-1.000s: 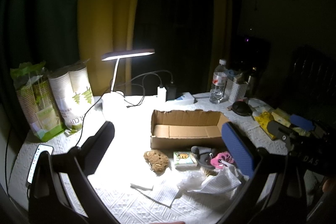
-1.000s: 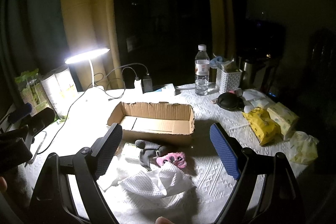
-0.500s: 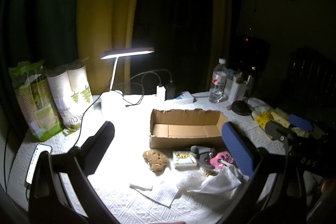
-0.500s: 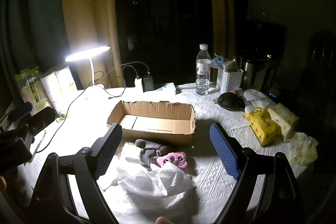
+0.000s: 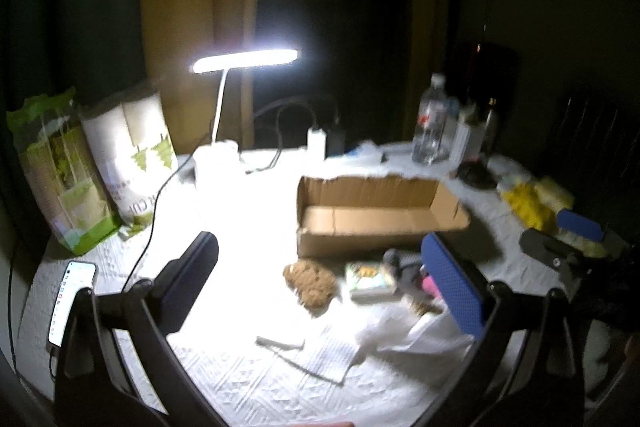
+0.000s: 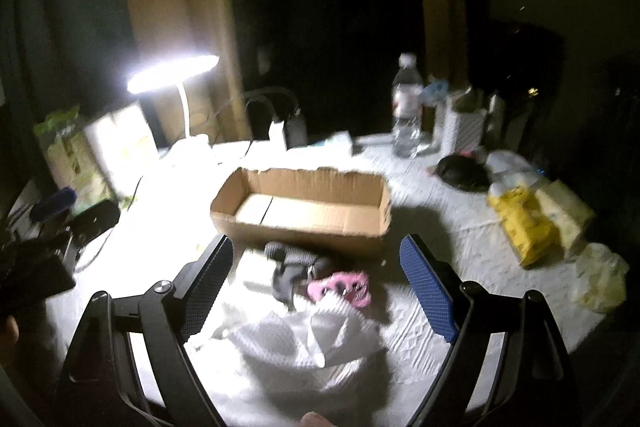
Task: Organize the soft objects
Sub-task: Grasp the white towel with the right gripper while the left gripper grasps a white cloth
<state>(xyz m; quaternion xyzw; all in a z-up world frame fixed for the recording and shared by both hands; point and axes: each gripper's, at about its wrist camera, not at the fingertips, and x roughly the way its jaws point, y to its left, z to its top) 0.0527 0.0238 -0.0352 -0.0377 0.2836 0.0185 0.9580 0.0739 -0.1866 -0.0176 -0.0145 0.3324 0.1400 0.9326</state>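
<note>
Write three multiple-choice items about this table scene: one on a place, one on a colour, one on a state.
1. Where do the soft items lie?
A. inside the cardboard box
B. on the table in front of the box
C. beside the water bottle

2. What colour is the small toy by the grey one?
A. pink
B. green
C. orange

3. How is the right tool?
A. shut on tissue
B. shut, empty
C. open, empty

Answers:
1 B: brown sponge and grey toy lie before the cardboard box.
2 A: pink toy.
3 C: right tool pads stand wide apart.

Lit desk lamp [image 5: 244,61], water bottle [image 6: 407,107], phone [image 5: 70,303], yellow packet [image 6: 524,223] on table.
</note>
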